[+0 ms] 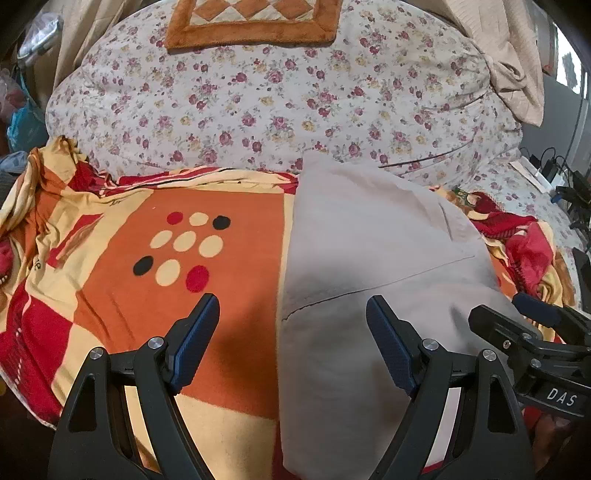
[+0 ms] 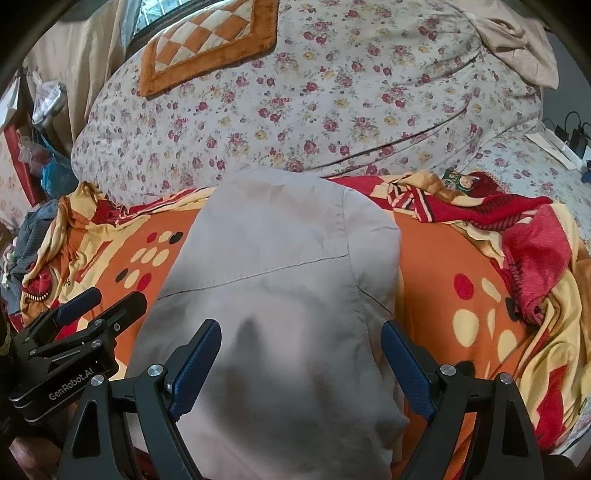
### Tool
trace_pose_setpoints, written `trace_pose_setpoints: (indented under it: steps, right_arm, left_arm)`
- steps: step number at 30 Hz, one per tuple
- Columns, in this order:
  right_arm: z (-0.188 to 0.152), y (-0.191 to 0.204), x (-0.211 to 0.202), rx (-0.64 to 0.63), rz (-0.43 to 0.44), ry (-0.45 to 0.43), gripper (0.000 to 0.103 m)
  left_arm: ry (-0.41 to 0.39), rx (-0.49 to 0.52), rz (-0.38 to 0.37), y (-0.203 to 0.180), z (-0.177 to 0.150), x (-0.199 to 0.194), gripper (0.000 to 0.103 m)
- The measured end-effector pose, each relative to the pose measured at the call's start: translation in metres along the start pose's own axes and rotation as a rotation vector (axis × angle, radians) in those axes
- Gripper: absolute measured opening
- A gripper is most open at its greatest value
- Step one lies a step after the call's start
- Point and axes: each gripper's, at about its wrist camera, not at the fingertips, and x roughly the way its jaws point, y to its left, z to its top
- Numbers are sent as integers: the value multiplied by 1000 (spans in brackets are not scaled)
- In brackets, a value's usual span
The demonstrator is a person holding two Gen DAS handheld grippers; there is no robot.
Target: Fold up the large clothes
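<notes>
A light grey garment (image 1: 369,266) lies folded in a long narrow stack on an orange, red and cream blanket (image 1: 221,295). It also shows in the right wrist view (image 2: 280,266), with a seam across its middle. My left gripper (image 1: 291,314) is open and empty, hovering over the garment's left edge. My right gripper (image 2: 301,339) is open and empty above the garment's near end. The right gripper shows at the right edge of the left wrist view (image 1: 517,317). The left gripper shows at the left of the right wrist view (image 2: 99,302).
A big floral quilt (image 1: 280,110) is heaped behind the blanket, with an orange checkered mat (image 1: 251,33) on top. A beige cloth (image 1: 509,66) hangs at the far right. Bags (image 1: 22,122) and clutter sit at the left, chargers and cables (image 1: 554,173) at the right.
</notes>
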Motion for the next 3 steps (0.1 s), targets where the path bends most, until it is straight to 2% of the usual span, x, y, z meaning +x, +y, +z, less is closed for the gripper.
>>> trace_pose_setpoints:
  steps: [3]
  right_arm:
    - [0,-2,1,-2,5,3,86]
  left_arm:
    - [11,-9,-8,4,2,1,82]
